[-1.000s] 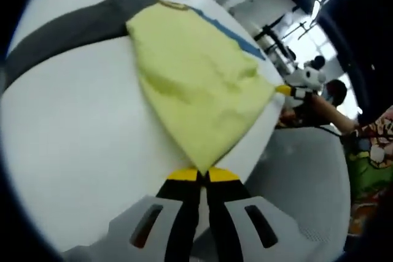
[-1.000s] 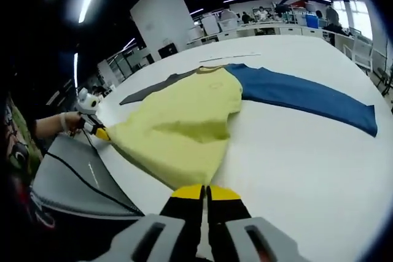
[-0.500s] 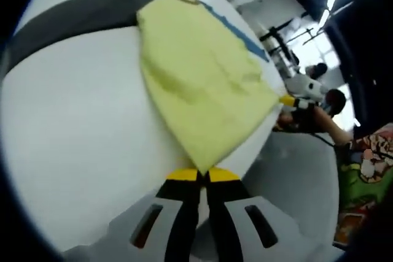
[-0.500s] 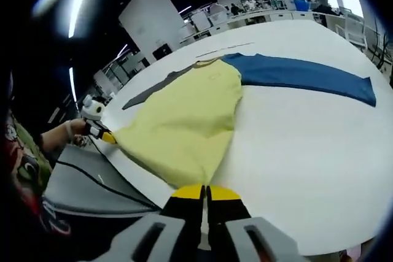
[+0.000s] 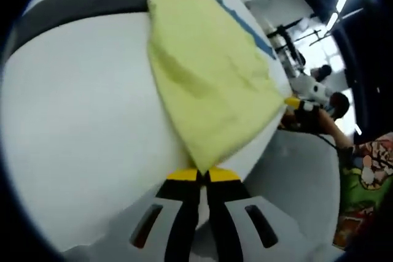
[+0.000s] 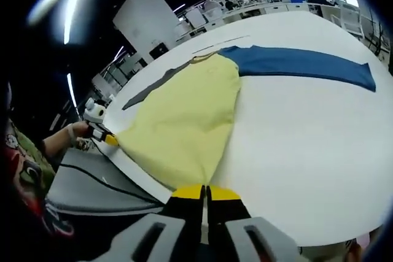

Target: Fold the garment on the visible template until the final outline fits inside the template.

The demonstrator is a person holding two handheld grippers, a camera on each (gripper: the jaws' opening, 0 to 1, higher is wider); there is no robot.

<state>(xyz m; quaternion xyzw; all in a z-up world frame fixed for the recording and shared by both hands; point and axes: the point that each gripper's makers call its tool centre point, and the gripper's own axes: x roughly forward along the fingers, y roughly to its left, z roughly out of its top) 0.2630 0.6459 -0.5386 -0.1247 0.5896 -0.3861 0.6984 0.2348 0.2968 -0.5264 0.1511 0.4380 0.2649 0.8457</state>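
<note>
We hold the yellow garment (image 5: 212,84) by its two bottom corners, one in each tool, and it lies spread on the white bench (image 5: 80,121) with its neck end far away from us. Our left tool (image 5: 203,175) has its two jaws pressed together on one corner of the cloth. Our right tool (image 6: 205,192) is pinched shut on the other corner, right at the near edge of the bench. In the right gripper view we can also see the left tool off to the side, with a hand (image 6: 66,134) on it, at the garment's other corner. A blue strip (image 6: 301,65) and a dark grey strip (image 5: 80,4) stick out from under the top of the garment, one to each side; we think they may be its sleeves or part of the template, but we cannot tell which. We think the step now is the fold, bringing the bottom edge toward the neck. To do it well, we should lift both corners at the same height, keep the edge tight and straight between them, and move both tools together so the cloth does not bunch up or slide off the bench.
</note>
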